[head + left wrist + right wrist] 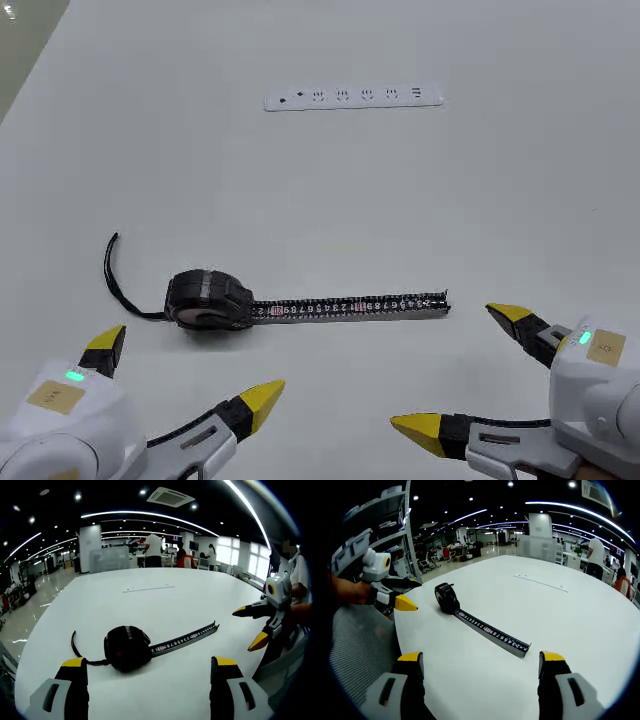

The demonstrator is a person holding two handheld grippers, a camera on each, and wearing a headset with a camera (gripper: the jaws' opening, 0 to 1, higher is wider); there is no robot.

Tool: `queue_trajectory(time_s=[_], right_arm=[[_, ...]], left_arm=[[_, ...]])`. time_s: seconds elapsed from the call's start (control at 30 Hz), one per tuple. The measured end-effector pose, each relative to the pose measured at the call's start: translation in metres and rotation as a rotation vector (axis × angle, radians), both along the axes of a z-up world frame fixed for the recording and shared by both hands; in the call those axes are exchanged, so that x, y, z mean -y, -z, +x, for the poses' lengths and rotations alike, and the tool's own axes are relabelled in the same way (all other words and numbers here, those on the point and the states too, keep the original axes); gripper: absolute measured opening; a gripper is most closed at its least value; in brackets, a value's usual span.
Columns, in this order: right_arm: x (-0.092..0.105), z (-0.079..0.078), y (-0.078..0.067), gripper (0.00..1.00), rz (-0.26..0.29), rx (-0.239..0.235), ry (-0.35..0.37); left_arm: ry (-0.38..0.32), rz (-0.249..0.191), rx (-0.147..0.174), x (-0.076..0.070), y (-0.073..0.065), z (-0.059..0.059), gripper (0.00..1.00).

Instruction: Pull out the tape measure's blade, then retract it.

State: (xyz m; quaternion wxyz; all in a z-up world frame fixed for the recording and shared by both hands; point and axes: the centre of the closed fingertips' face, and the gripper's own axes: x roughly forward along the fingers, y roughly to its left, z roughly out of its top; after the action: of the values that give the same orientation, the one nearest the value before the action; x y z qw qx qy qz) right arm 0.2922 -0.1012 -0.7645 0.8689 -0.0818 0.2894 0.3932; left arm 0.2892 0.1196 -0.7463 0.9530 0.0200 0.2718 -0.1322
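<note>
Here, bench (300,180): white and wide, it is carrying everything in the scene.
Left gripper (185,368): it is hovering low in the head view, just this side of the tape measure (208,299); its yellow-tipped jaws are standing wide apart, gripping nothing.
Right gripper (455,368): it is hovering near the free end of the blade (350,306), not touching it; its jaws are likewise gaping, empty.
Power strip (353,96): white, it is lying flat at the far side, well apart from the rest.
Tape measure: its black case is resting on the bench between the power strip and the left gripper, touched by neither gripper.
Blade: it is sticking out of the case toward the right gripper's side, lying flat on the bench with its numbers showing.
Strap (115,275): a black cord is trailing from the case's other end, curling away over the bench.
</note>
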Motion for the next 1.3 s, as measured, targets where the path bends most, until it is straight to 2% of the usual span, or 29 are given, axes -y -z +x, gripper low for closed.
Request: queue_trajectory(time_s=[0.33,0.4,0.6,0.8,0.9,1.3], right_arm=[[0.006,0.005,0.008,0.94,-0.010,-0.006,-0.045],[0.007,0.007,0.010,0.94,-0.014,-0.005,-0.056],[0.011,0.011,0.014,0.90,-0.023,0.000,-0.107],[0.017,0.018,0.019,0.84,-0.031,0.016,-0.147],[0.019,0.022,0.023,0.81,-0.052,0.024,-0.177],[0.023,0.040,0.031,0.65,-0.079,0.062,-0.272]], left_arm=[[-0.065,0.004,0.000,-0.003,0.000,0.004,1.00],[-0.072,0.021,0.007,-0.003,0.000,0.005,1.00],[-0.103,0.014,-0.005,-0.004,0.003,0.008,0.99],[-0.140,0.023,-0.018,-0.011,0.009,0.014,0.99],[-0.161,0.025,-0.025,-0.013,0.012,0.017,0.99],[-0.196,0.009,-0.041,-0.013,0.022,0.034,0.96]])
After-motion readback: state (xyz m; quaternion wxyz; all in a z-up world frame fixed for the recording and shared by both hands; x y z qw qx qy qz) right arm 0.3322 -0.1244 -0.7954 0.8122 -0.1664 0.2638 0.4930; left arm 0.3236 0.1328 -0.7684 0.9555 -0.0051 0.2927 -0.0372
